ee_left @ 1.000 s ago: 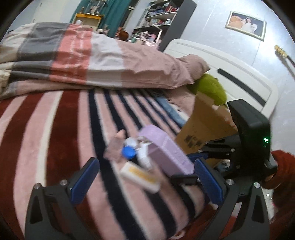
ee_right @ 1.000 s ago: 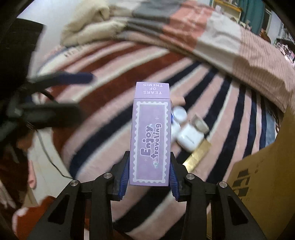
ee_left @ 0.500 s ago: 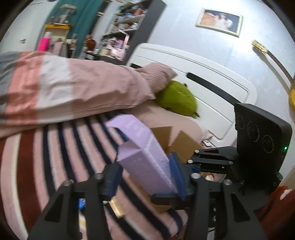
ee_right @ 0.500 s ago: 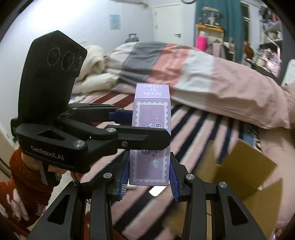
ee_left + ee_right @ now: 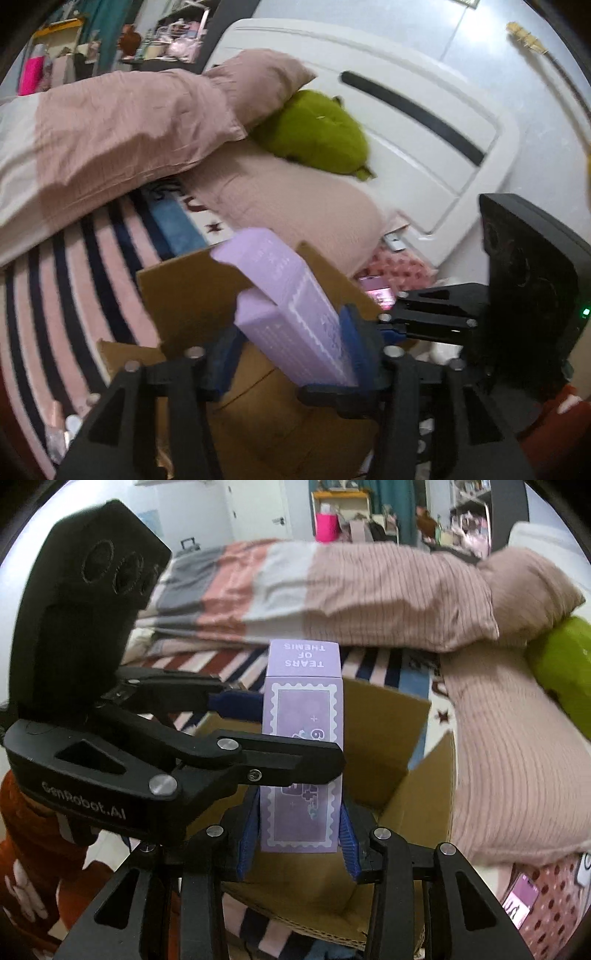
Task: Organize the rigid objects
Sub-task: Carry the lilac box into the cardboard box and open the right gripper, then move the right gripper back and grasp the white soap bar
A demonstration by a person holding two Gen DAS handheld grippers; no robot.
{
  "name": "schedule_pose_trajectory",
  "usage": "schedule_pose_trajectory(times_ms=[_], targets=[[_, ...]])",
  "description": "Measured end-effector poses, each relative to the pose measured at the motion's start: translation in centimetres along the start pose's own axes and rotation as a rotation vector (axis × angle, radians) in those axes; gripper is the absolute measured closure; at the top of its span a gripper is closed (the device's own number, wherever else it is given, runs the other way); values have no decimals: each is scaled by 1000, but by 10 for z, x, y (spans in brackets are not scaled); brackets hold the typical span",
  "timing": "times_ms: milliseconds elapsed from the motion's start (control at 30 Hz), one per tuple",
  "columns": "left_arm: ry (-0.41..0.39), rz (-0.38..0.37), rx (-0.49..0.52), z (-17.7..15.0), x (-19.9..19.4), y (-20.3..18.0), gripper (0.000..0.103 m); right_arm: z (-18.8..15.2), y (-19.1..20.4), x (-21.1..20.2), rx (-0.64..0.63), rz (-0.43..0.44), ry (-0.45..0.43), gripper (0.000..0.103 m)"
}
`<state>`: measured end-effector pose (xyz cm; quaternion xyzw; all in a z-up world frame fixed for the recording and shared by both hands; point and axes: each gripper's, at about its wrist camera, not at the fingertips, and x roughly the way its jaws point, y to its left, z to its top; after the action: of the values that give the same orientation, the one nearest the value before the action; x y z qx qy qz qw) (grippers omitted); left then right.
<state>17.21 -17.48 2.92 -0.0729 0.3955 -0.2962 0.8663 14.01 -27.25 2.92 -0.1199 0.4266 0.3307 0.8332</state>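
A tall lilac carton printed "TEARS OF THEMIS" [image 5: 303,738] is gripped by both grippers at once. My right gripper [image 5: 300,836] is shut on its lower end. My left gripper [image 5: 291,354] is shut on its sides and shows in the right wrist view [image 5: 280,734] reaching in from the left. The carton [image 5: 291,306] hangs over an open brown cardboard box [image 5: 402,786], which also shows in the left wrist view [image 5: 192,295] on the striped bed.
Pink duvet [image 5: 110,125], pillow and green plush toy [image 5: 317,136] lie behind the box, a white headboard [image 5: 424,122] beyond. Small white items [image 5: 70,428] lie on the striped blanket at lower left. A phone [image 5: 521,897] lies at right.
Both grippers have carried the lilac carton from the pile of small items across to above the open cardboard box. The left gripper closed on the carton along the way.
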Motion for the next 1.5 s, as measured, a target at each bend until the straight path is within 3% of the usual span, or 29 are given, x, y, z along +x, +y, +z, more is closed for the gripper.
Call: schedule_pose_trajectory(times_ms=[33,67,100,133,233,333,467,533,567,733,767,900,967,1067,1133,1267,1367,1500], targets=[[-7,32,5,-1,-2,0,21,-1,-2,1,4,-5,8,55],[-21,53,8,-2,-7,1,17,0,-2,2,4,-15,10,46],[-29,61,10,-4,-11,2,16,0,-2,2,0,-20,4,30],[-35,66,9,-6,-17,4,16,0,-1,1,-6,-29,-6,24],[-81,86,-6,-11,-47,15,16,0,14,-4,-46,-46,-30,21],[-131,129,-23,-19,-79,30,16,9,43,-10,-103,-7,-79,8],[-195,240,-50,-41,-131,58,14,22,90,-9,-215,23,-122,8],[-229,295,-71,-56,-155,75,2,27,116,-4,-266,48,-146,8],[-252,335,-89,-68,-169,87,1,29,132,2,-303,64,-149,8],[-269,467,-141,-116,-196,133,1,25,184,48,-369,195,-99,8],[-263,501,-147,-131,-199,144,1,18,192,61,-371,185,-83,8],[-210,546,-174,-172,-193,175,1,-7,213,124,-402,173,49,8],[-176,559,-193,-191,-185,188,1,-18,208,154,-370,170,120,13],[-153,546,-212,-211,-178,201,1,-29,198,186,-326,146,204,27],[-141,532,-221,-218,-171,206,1,-35,189,210,-302,106,264,43],[-121,518,-234,-224,-162,213,1,-33,181,224,-273,123,268,50],[-119,503,-247,-222,-158,215,1,-29,183,226,-289,135,268,72],[-114,476,-266,-219,-155,213,1,-30,188,216,-317,124,240,72]])
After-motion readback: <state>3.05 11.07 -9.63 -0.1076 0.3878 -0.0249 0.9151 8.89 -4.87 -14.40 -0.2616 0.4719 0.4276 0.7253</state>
